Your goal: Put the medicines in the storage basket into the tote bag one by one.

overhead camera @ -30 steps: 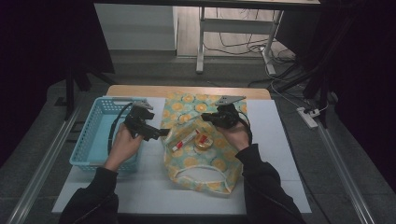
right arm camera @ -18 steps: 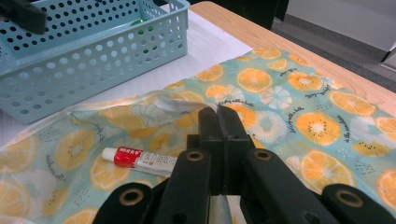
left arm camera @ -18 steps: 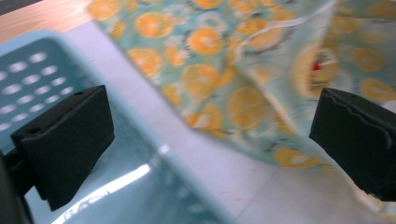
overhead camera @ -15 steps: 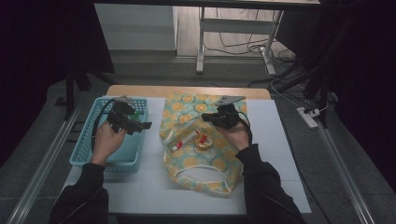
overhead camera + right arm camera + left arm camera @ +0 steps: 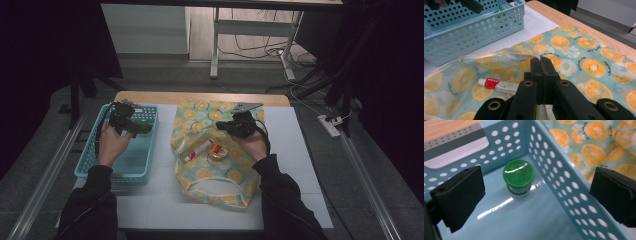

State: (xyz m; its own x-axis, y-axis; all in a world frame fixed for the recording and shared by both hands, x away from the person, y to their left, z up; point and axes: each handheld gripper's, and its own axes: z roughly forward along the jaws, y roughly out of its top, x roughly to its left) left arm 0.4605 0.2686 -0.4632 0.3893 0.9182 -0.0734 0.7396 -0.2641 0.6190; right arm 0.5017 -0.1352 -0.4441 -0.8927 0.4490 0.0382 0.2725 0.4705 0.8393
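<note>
Green-capped bottle [image 5: 519,178] stands upright in the blue basket [image 5: 564,187], ahead of and between the left gripper's [image 5: 534,197] spread, empty fingers [image 5: 459,195]. The right gripper [image 5: 541,65], fingers clenched together, hovers over the orange-print bag [image 5: 586,62]; its view reveals a toothpaste tube [image 5: 498,85] just left of them.

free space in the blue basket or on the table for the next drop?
Basket: floor bare toward the person; only the green-capped bottle stands at the far end, under the left gripper. White mat right of the orange-print bag is bare. Crowded on the bag: tube, round tin.
</note>
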